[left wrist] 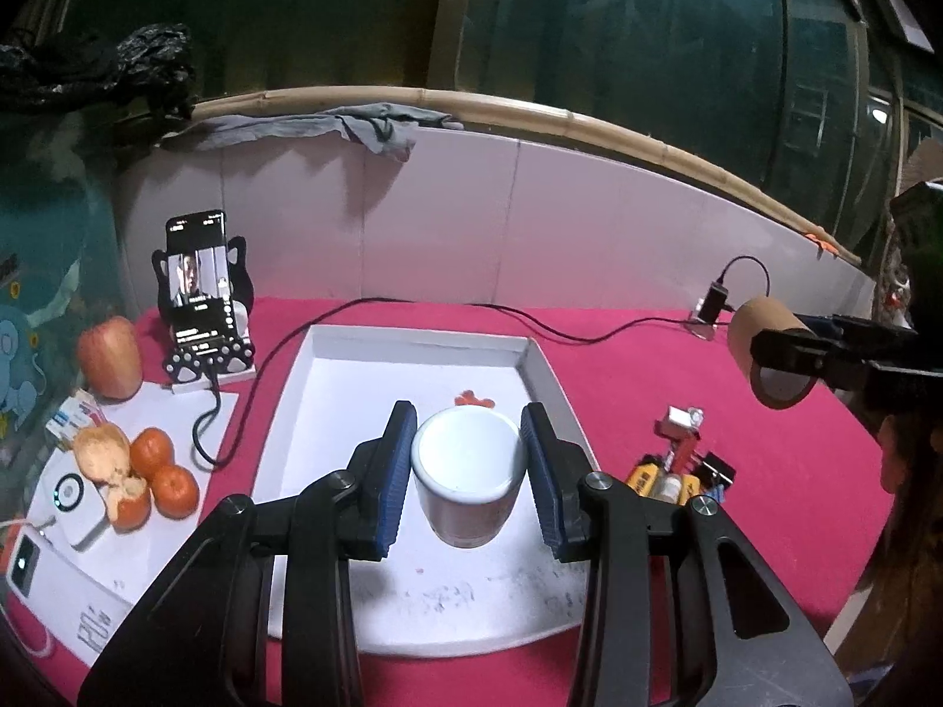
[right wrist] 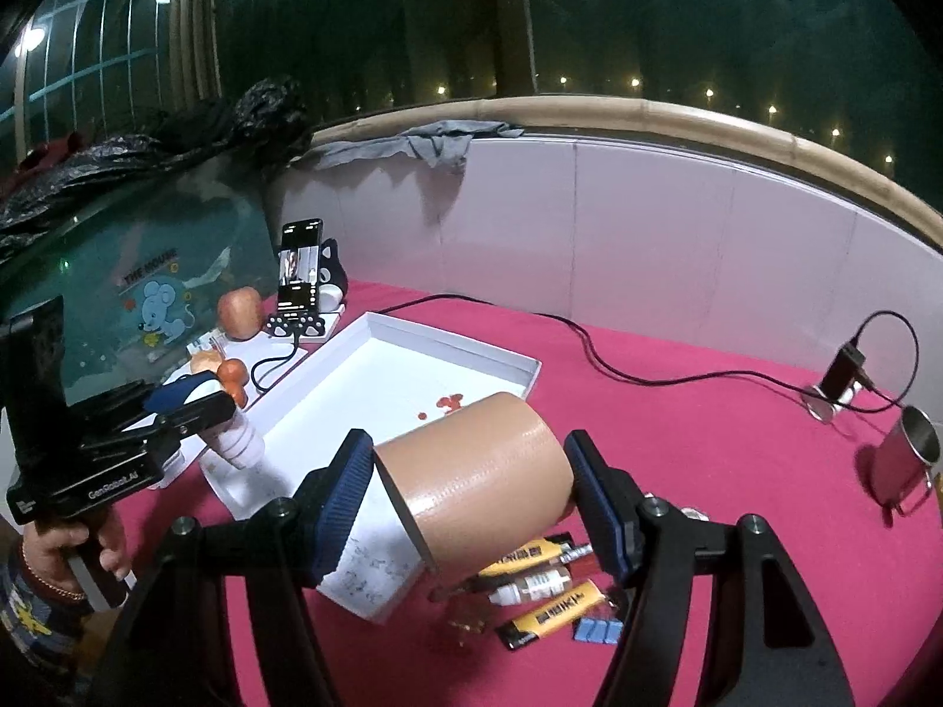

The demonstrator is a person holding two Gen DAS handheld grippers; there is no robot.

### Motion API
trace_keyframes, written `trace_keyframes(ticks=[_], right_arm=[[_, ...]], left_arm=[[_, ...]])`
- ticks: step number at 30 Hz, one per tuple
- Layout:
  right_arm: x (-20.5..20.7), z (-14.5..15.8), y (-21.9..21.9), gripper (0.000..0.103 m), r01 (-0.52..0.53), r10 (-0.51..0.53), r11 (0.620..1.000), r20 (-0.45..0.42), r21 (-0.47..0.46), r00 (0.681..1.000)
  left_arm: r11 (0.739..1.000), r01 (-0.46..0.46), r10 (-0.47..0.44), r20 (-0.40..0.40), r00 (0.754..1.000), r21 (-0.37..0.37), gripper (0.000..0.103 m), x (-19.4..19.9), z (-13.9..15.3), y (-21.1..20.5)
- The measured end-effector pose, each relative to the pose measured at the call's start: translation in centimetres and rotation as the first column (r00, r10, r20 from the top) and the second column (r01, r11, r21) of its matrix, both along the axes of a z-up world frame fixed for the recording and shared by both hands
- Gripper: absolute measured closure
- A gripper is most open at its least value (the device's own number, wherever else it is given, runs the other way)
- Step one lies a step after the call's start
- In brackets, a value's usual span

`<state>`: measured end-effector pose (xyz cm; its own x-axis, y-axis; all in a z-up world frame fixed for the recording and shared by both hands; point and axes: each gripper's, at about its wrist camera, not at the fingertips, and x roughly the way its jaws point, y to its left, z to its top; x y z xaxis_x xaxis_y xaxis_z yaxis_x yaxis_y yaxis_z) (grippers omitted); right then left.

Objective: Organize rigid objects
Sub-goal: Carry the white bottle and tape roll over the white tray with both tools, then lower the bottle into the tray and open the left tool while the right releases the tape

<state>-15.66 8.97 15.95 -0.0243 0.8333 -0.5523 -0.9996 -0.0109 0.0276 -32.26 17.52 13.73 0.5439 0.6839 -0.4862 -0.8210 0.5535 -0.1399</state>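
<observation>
My left gripper (left wrist: 467, 474) is shut on a white cup (left wrist: 468, 474) and holds it upright above the white tray (left wrist: 412, 342). My right gripper (right wrist: 471, 506) is shut on a brown tape roll (right wrist: 477, 471), held on its side above the tray's near right corner. The roll also shows in the left wrist view (left wrist: 766, 353), right of the tray. The tray also shows in the right wrist view (right wrist: 471, 347), with small red bits inside. The left gripper body (right wrist: 118, 430) and the cup (right wrist: 238, 442) appear at the left of that view.
Small items lie on the red cloth right of the tray: yellow tubes (right wrist: 548, 607), a small bottle (right wrist: 530, 586), blue clips (right wrist: 598, 630). A metal mug (right wrist: 902, 459) stands far right. A phone on a stand (left wrist: 197, 288), an apple (left wrist: 112, 356) and oranges (left wrist: 159, 471) sit left. A cable (left wrist: 412, 309) runs behind the tray.
</observation>
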Motion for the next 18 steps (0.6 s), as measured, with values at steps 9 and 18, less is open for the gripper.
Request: trace_keyframes(ticks=[9, 18], right_arm=[[-1.5, -0.3, 3.6, 0.036, -0.02, 0.02, 0.997, -0.01, -0.078, 1.0], [-2.5, -2.7, 8.8, 0.036, -0.03, 0.02, 0.978, -0.051, -0.204, 0.998]], left_arm=[[0.996, 0.001, -0.004, -0.028, 1.0, -0.086, 0.067, 1.4, -0.7, 4.7], [0.982, -0.018, 0.013, -0.028, 1.0, -0.19, 0.067, 3.7, -3.2, 10.4]])
